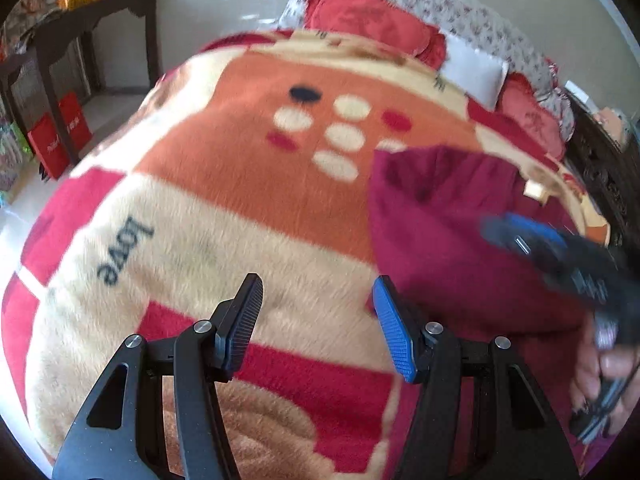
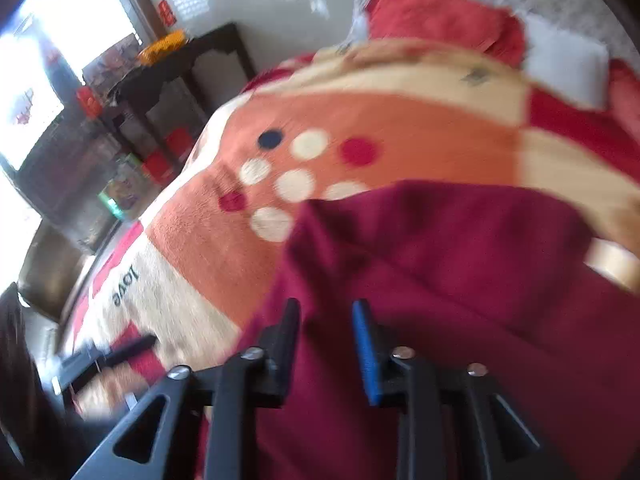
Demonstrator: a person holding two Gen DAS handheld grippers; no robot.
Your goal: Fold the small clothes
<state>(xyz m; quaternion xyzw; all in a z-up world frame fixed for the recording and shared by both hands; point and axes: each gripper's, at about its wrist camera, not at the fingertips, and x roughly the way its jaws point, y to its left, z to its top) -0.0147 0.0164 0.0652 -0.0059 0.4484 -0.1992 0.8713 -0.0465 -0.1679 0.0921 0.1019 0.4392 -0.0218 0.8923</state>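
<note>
Tilting both down at the bed [image 1: 180, 240], we hold left tool [image 1: 318, 312] wide, empty; right tool [image 2: 326, 336] half-open, gripping nothing, above maroon garment [image 2: 460, 260]

The blanket [image 1: 224, 184] is patterned in orange, cream and red blocks, with cream, red and one dark dot on the orange field and the dark word "love" on cream. The garment [image 2: 460, 264] lying on it is plain maroon. Behind, red pillows [image 1: 360, 12] sit beside a white one [image 1: 476, 70]
</note>
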